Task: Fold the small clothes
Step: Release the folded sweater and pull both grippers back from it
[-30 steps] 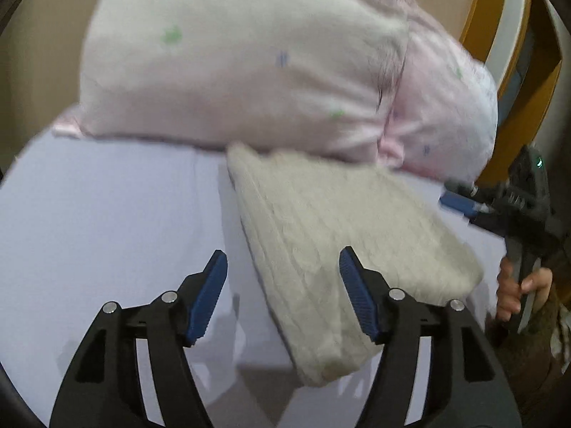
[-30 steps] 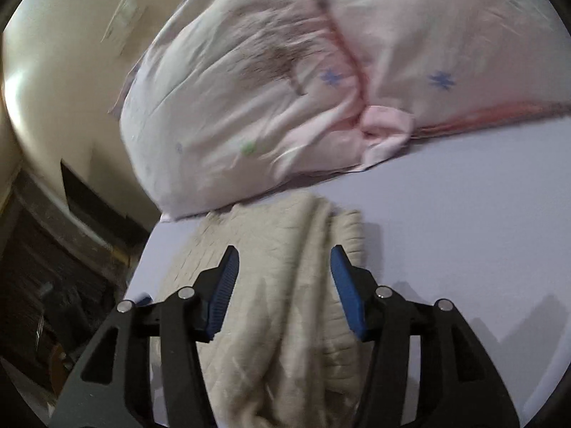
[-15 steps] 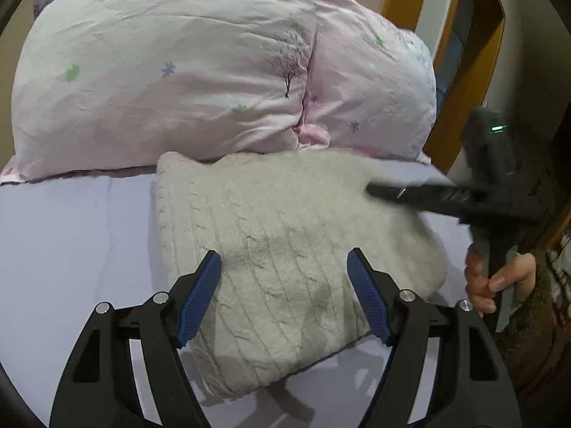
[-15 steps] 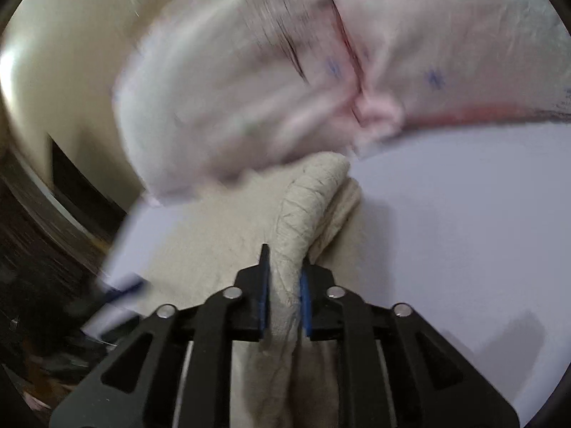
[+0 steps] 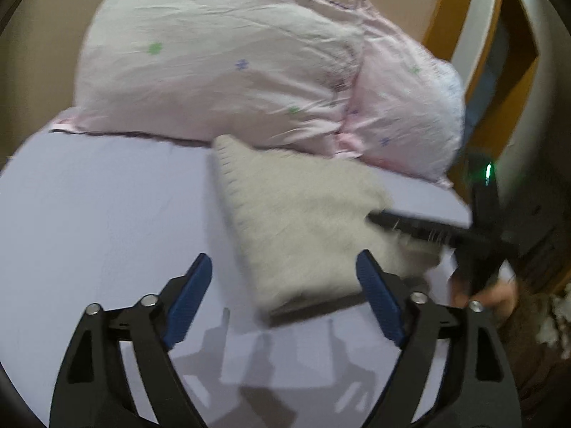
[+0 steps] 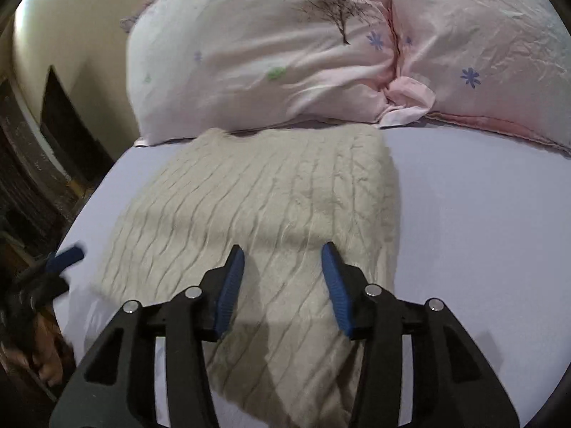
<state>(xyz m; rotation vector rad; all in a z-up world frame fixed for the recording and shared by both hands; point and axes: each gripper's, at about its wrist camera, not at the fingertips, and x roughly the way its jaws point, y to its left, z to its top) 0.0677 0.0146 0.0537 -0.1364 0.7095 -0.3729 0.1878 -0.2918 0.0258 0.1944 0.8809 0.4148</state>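
Both grippers (left (image 5: 283,294), right (image 6: 283,280)) spread wide, empty — folded sweater (image 6: 264,207) flat on bed (image 6: 481,214).

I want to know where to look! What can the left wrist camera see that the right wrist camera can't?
Only the left wrist view shows the orange-brown door frame and the right gripper from the side, its green light on.

Only the right wrist view shows the tree print on the pillow and the sweater's cable-knit ridges clearly.

Both show the folded cream sweater lying on the lavender sheet before two pink pillows, and the left gripper, open.
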